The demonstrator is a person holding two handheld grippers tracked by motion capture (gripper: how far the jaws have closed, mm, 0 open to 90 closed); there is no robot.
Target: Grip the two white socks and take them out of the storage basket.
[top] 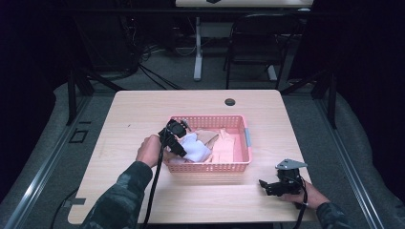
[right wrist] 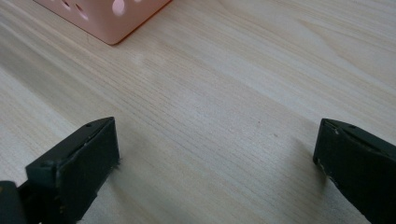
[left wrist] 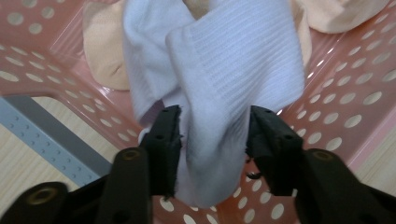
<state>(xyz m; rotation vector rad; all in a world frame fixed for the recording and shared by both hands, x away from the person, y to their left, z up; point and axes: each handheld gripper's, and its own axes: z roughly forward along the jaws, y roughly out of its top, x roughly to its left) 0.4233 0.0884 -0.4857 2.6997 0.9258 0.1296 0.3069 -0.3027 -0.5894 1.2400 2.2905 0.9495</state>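
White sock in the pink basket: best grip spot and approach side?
Grip the white sock across its ribbed fold, where the left gripper already straddles it. Come from above, over the near-left wall of the pink basket; the fold stands proud of the beige socks, so the jaws probably catch it alone.

Ribbed white cloth sock [left wrist: 224,93]; perforated pink plastic basket [left wrist: 355,93].

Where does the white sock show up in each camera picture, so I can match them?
High view: the white sock lies in the left part of the pink basket, beside the left gripper.
Left gripper view: centre, between the jaws.
Right gripper view: not in it.
Shared landmark: the pink basket, whose corner sits top left in the right gripper view.
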